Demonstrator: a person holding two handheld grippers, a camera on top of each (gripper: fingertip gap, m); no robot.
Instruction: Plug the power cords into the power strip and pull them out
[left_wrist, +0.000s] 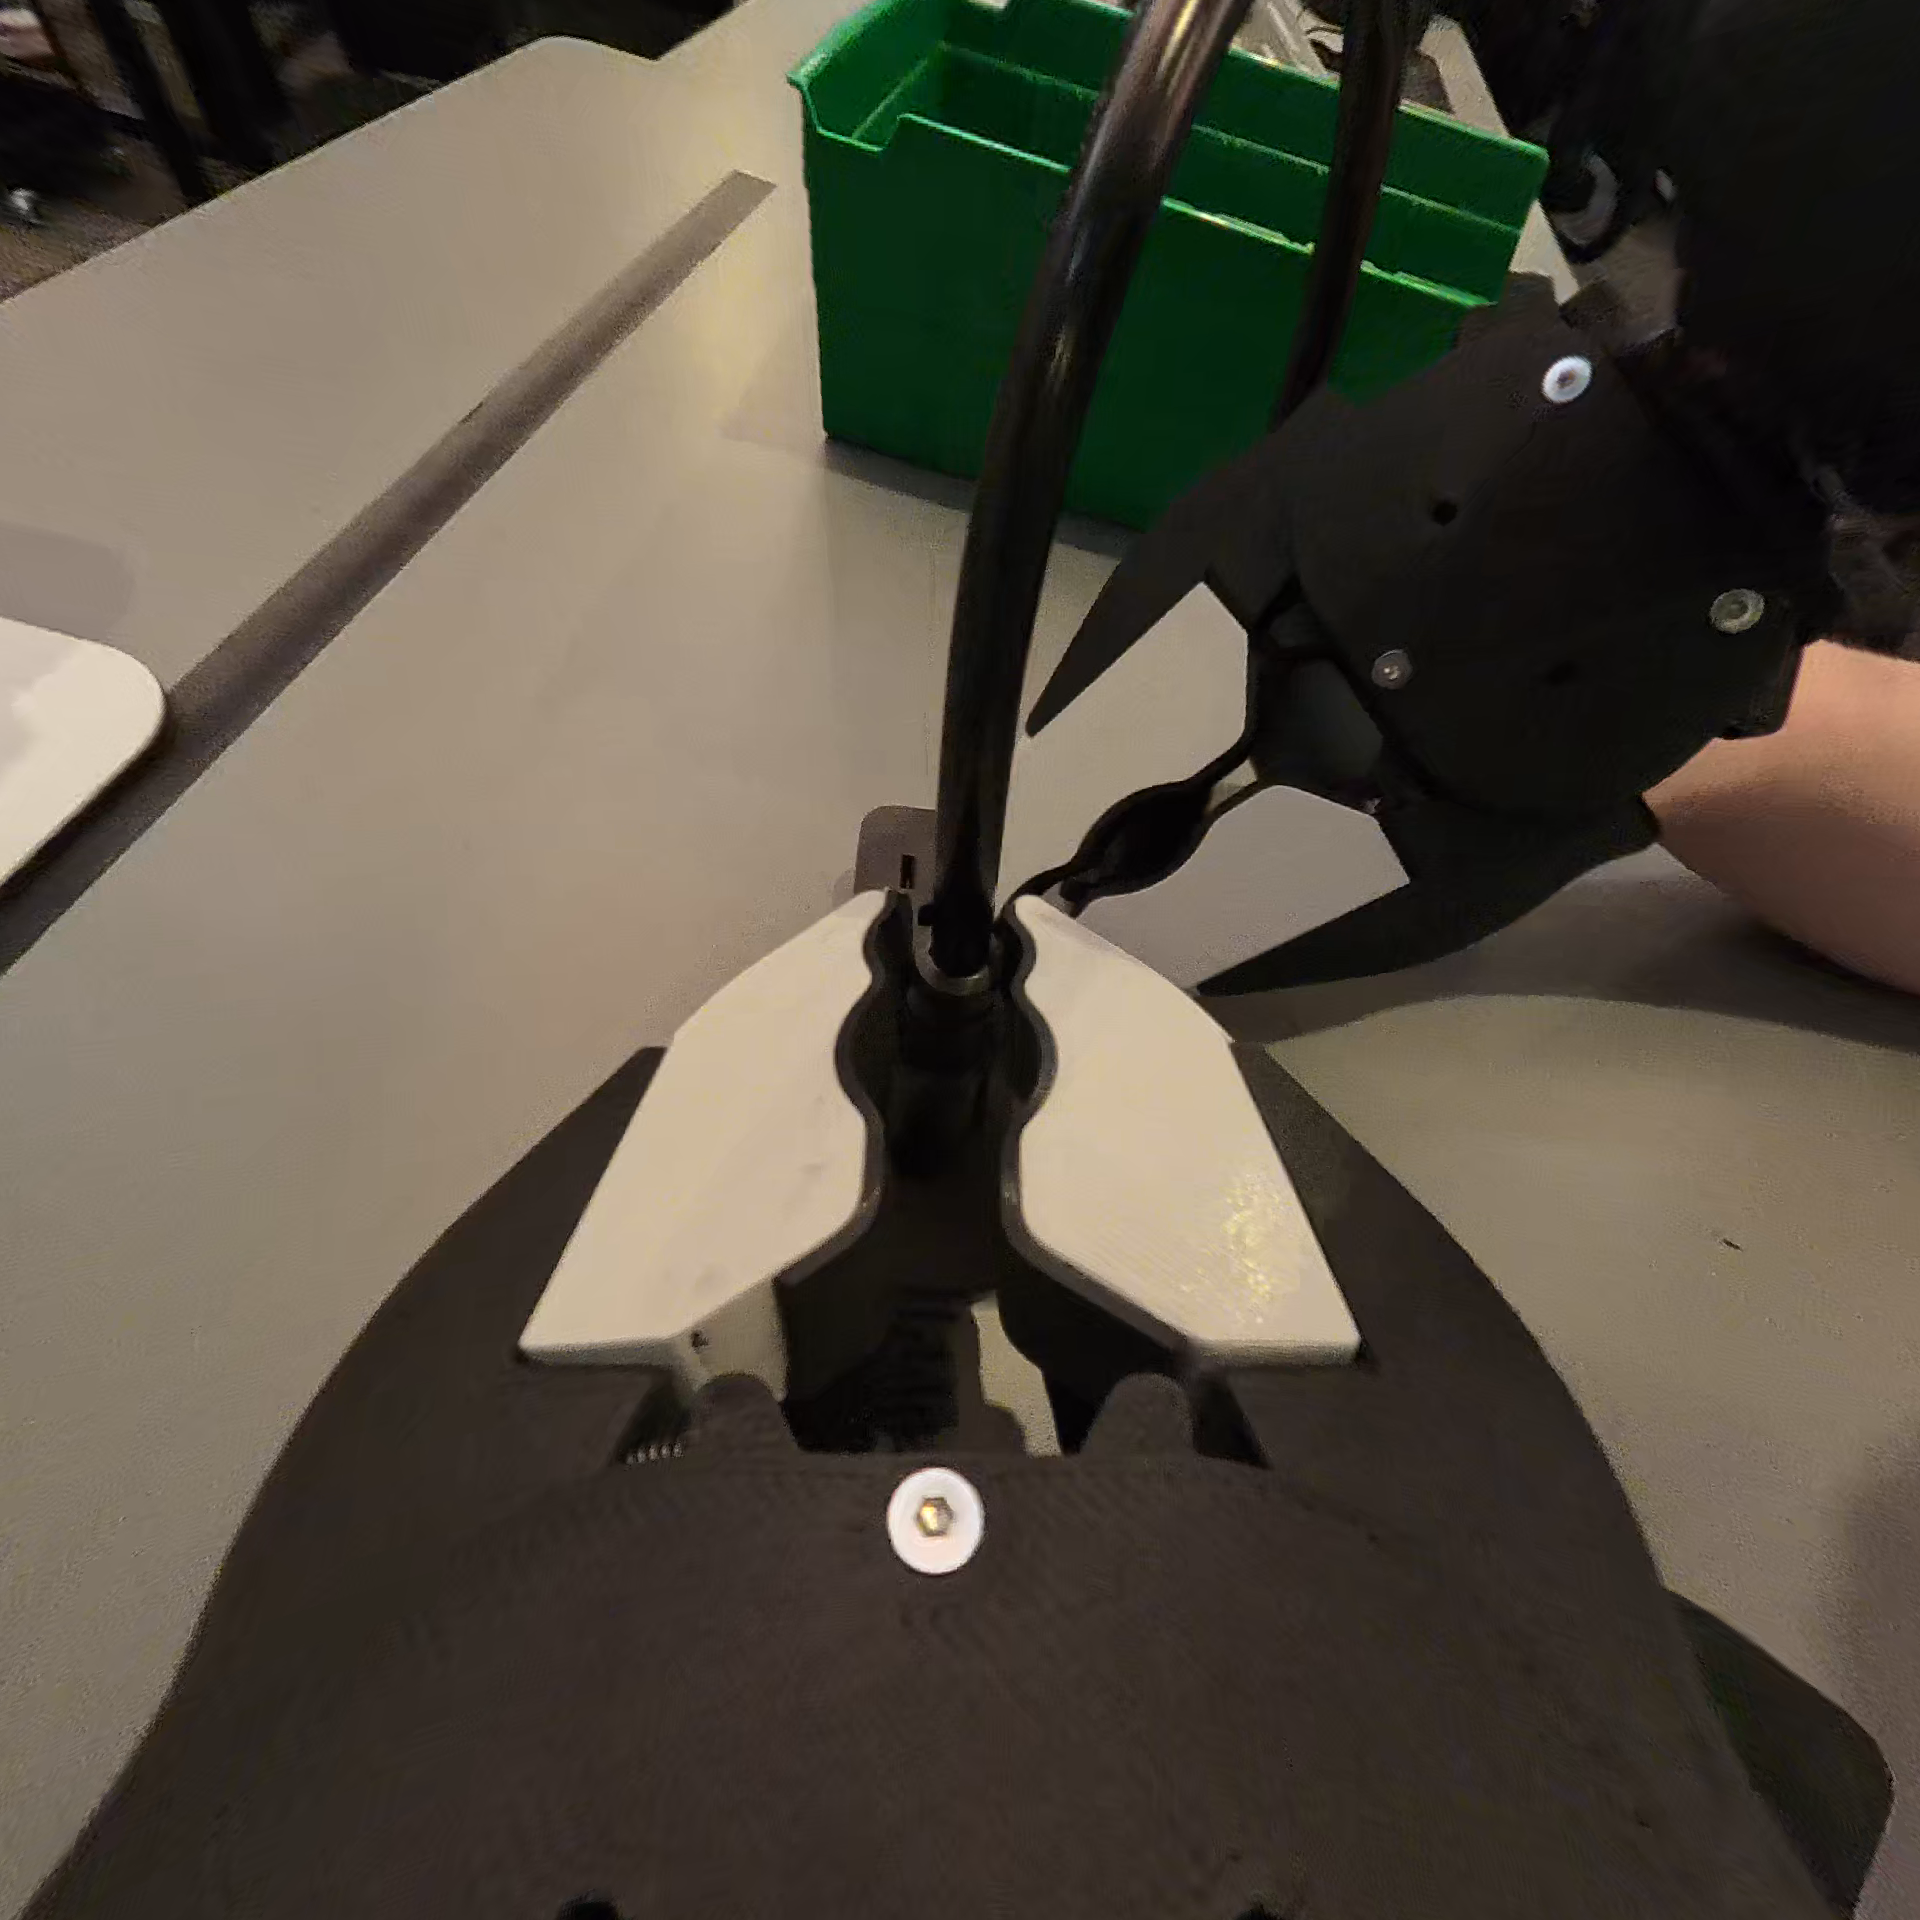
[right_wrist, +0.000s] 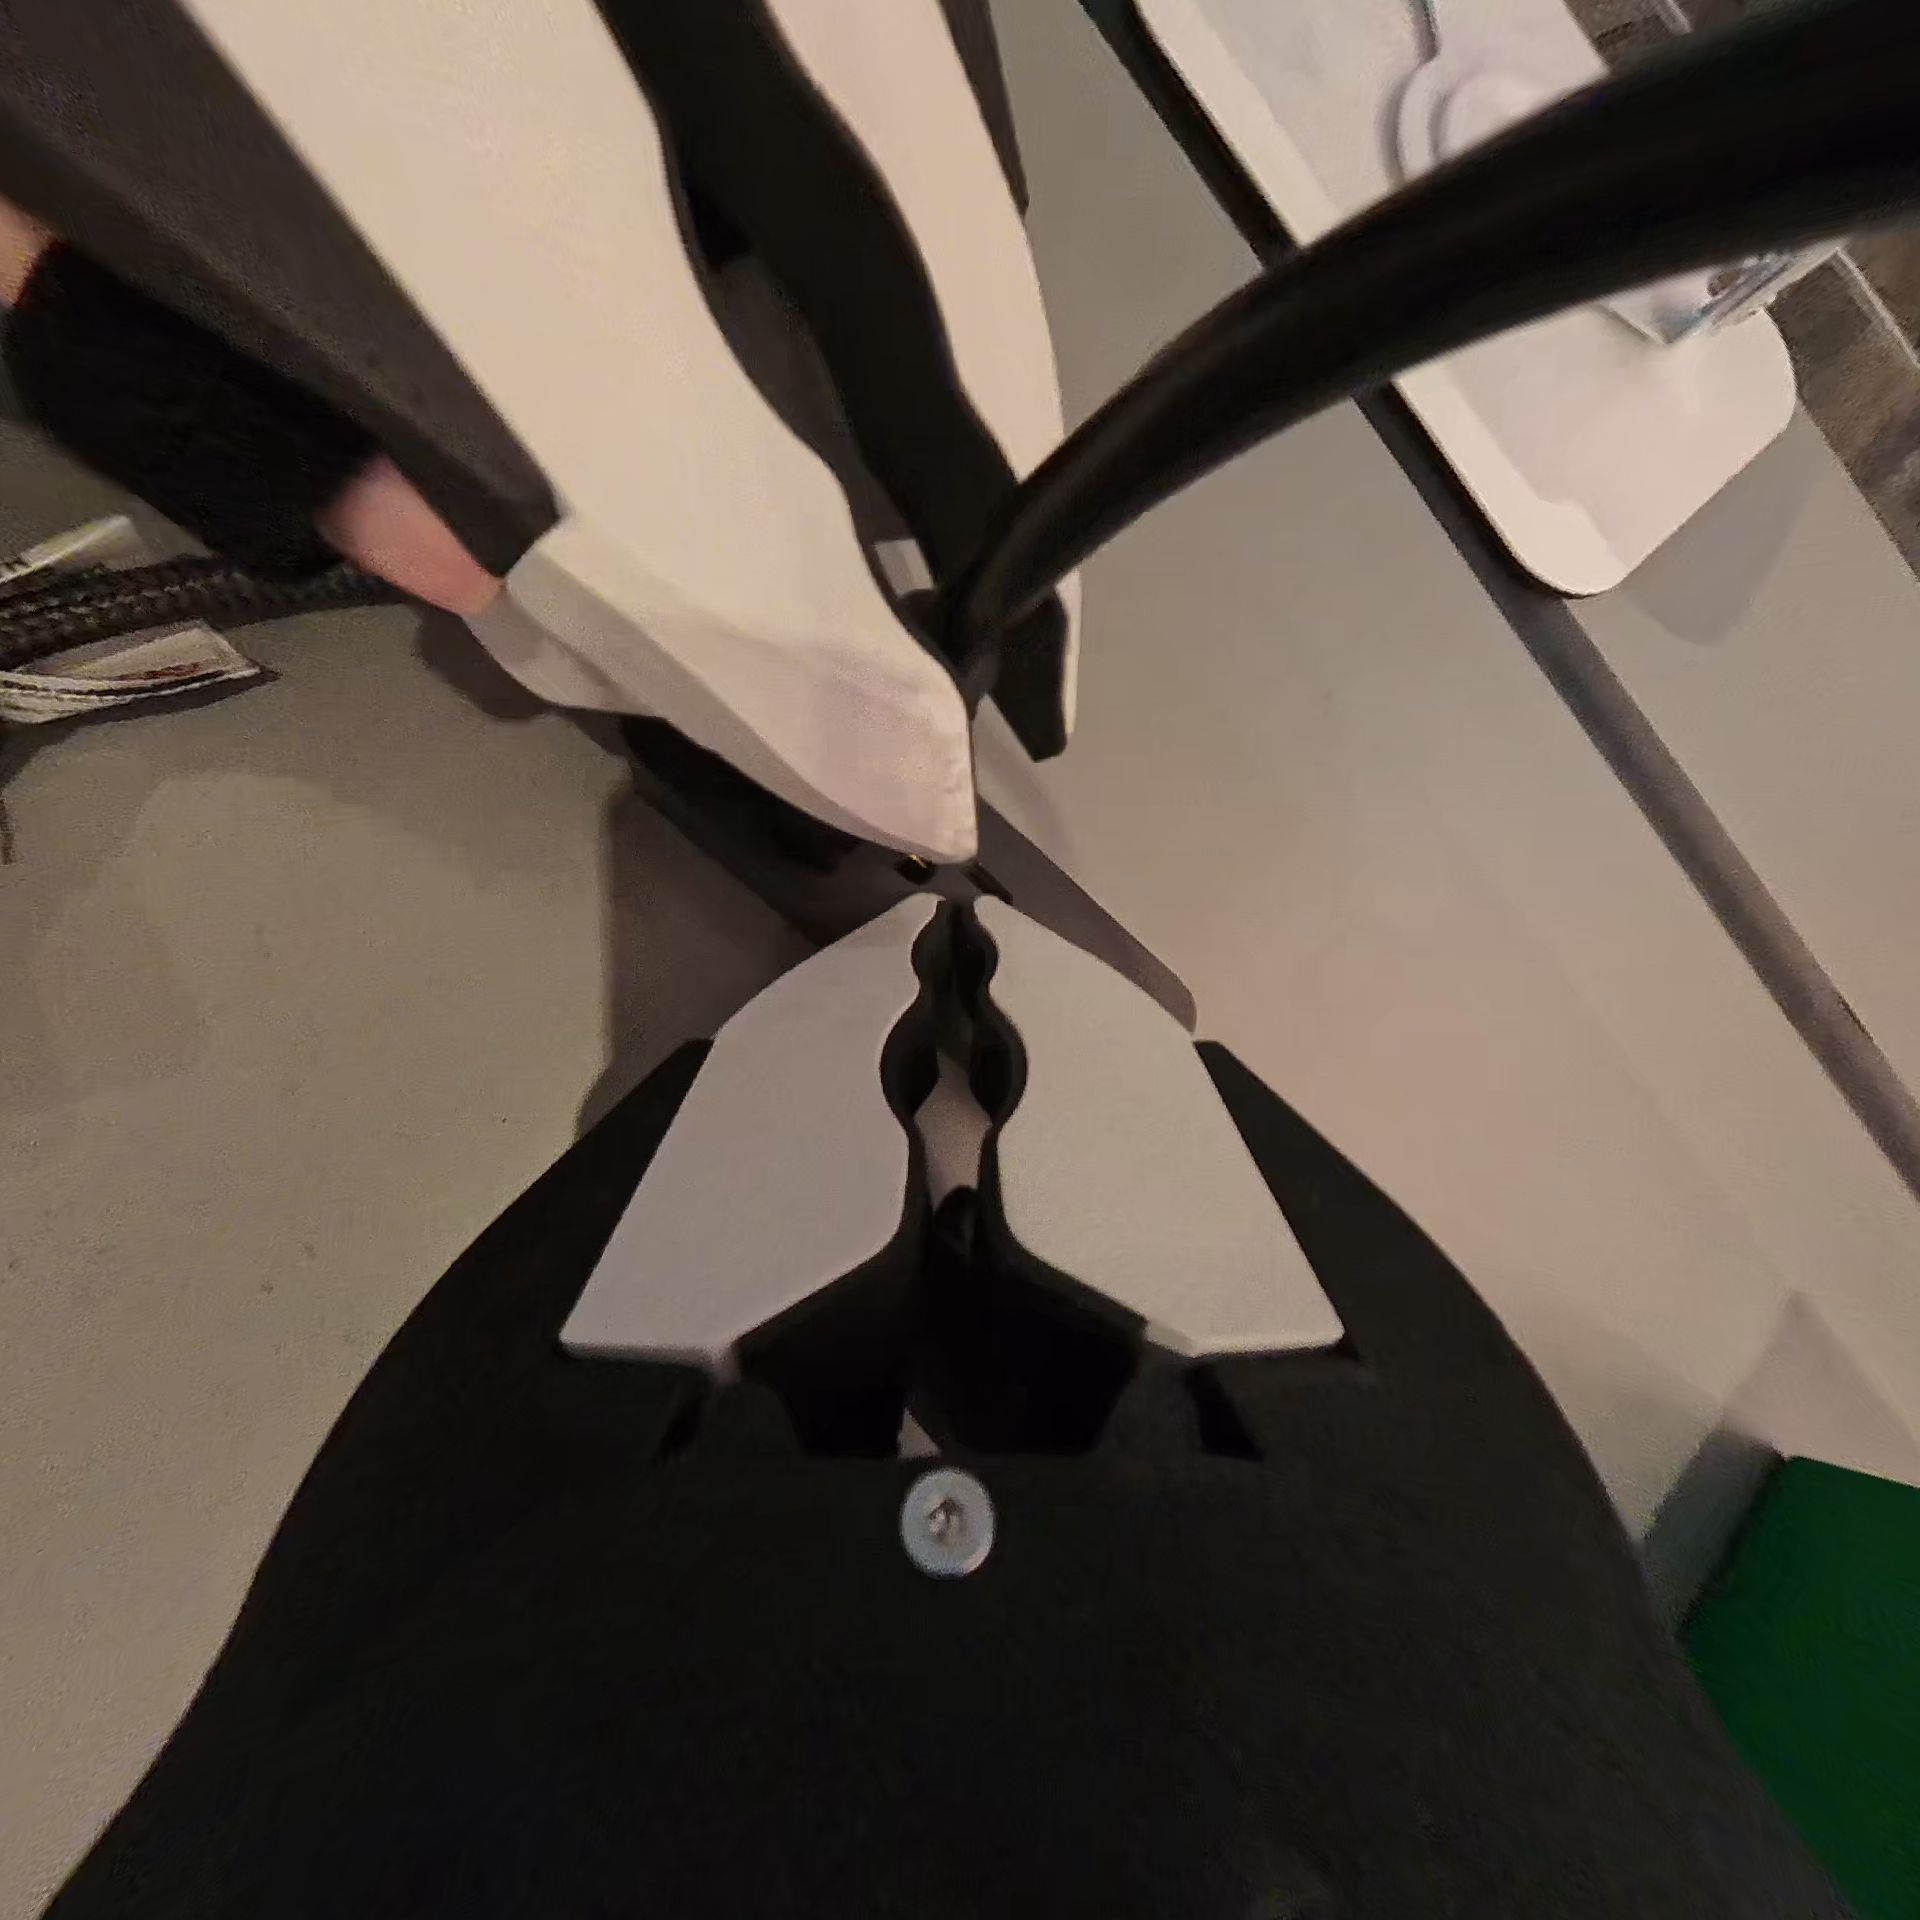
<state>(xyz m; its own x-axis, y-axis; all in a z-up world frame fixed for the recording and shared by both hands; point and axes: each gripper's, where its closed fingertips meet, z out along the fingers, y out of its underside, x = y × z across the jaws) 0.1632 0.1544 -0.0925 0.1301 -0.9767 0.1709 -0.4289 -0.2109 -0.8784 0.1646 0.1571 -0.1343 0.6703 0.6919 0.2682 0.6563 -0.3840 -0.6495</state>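
My left gripper (left_wrist: 956, 925) is shut on the black plug (left_wrist: 945, 1039) of a thick black power cord (left_wrist: 1018, 468), which arcs up and away. The plug points down at a grey power strip (left_wrist: 883, 842), which the fingers mostly hide. Whether the plug sits in a socket is hidden. My right gripper (right_wrist: 954, 914) is shut, its tips pinching the strip's grey corner (right_wrist: 1091, 945). In the left wrist view it comes in from the right (left_wrist: 1070, 883), touching my left fingertips. The left gripper (right_wrist: 987, 675) and the cord (right_wrist: 1351, 312) fill the top of the right wrist view.
A green plastic bin (left_wrist: 1039, 312) stands close behind the strip; it also shows in the right wrist view (right_wrist: 1818, 1662). A white flat slab (left_wrist: 62, 717) lies left, past a dark seam (left_wrist: 416, 468) in the grey table. A hand (left_wrist: 1818, 810) rests on the right. A braided cable (right_wrist: 104, 623) lies nearby. About 4 centimetres separates my left fingertips from my right. The white flat slab (left_wrist: 62, 717) is about 25 centimetres from both grippers' fingertips.
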